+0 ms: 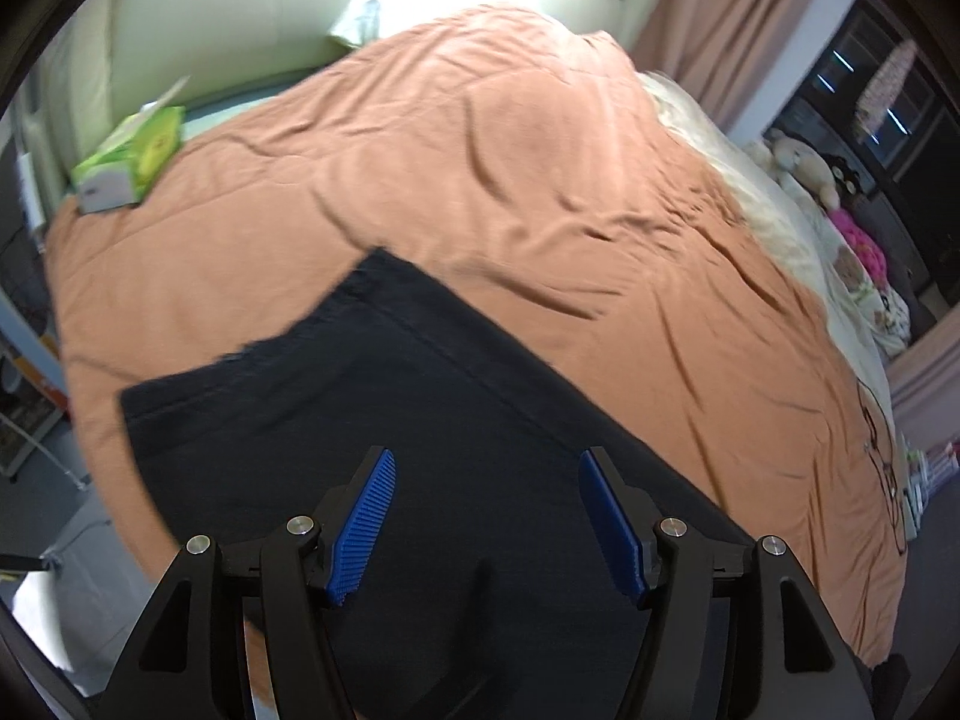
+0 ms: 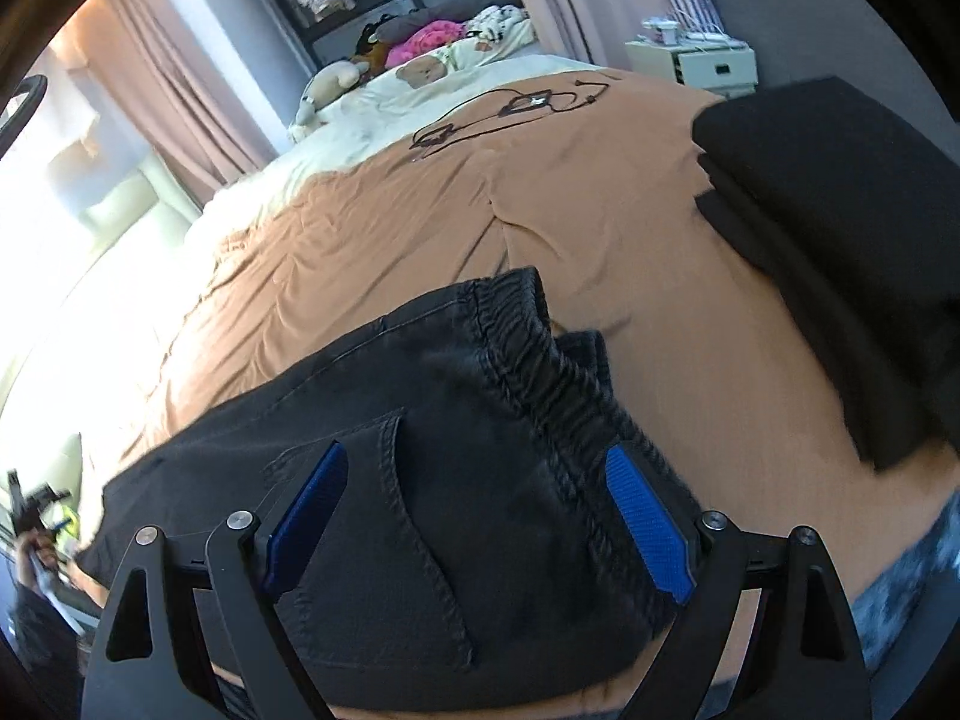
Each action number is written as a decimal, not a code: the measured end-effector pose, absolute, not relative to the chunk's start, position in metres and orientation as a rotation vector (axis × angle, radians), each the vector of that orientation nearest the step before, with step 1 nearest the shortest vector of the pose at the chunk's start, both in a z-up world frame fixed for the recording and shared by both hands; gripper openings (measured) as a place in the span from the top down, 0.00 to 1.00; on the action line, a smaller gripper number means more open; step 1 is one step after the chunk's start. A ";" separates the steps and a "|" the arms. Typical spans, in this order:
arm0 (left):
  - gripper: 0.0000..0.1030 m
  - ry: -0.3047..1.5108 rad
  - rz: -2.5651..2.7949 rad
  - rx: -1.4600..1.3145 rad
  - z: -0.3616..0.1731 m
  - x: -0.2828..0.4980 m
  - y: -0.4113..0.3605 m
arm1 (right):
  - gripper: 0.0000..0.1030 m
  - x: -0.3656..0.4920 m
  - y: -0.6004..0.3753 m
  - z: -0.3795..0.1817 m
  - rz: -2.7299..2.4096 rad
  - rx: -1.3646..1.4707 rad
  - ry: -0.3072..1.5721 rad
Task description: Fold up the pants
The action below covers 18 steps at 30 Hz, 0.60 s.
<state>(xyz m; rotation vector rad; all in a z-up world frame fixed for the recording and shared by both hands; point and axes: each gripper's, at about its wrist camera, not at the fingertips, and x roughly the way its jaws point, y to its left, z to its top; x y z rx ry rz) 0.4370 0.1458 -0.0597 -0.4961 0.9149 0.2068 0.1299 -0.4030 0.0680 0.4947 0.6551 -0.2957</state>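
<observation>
Black pants [image 1: 336,396] lie flat on the orange bedspread [image 1: 480,150]. The left wrist view shows their hem end, with a corner toward the middle of the bed. My left gripper [image 1: 487,456] hovers over this dark cloth, open, blue pads apart and nothing between them. In the right wrist view the same pants [image 2: 456,372] show their gathered elastic waistband [image 2: 540,348] and a stitched back pocket [image 2: 384,510]. Above the pocket and waistband my right gripper [image 2: 478,450] stands wide open, holding nothing.
A stack of folded black garments [image 2: 840,252] sits on the bed to the right of the waistband. A black cable [image 2: 510,111] lies further up the bedspread. A green tissue box [image 1: 129,156] rests near the far left edge. Stuffed toys [image 1: 804,162] line the pillows.
</observation>
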 end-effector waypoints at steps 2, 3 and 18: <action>0.36 0.922 0.188 -0.483 -0.061 0.445 0.132 | 0.15 0.144 -0.404 0.070 -0.294 0.460 0.669; 0.36 0.927 0.177 -0.479 -0.062 0.450 0.125 | 0.15 0.149 -0.403 0.071 -0.297 0.445 0.674; 0.36 1.048 0.124 -0.446 -0.103 0.517 0.057 | 0.15 0.239 -0.429 0.062 -0.248 0.335 0.787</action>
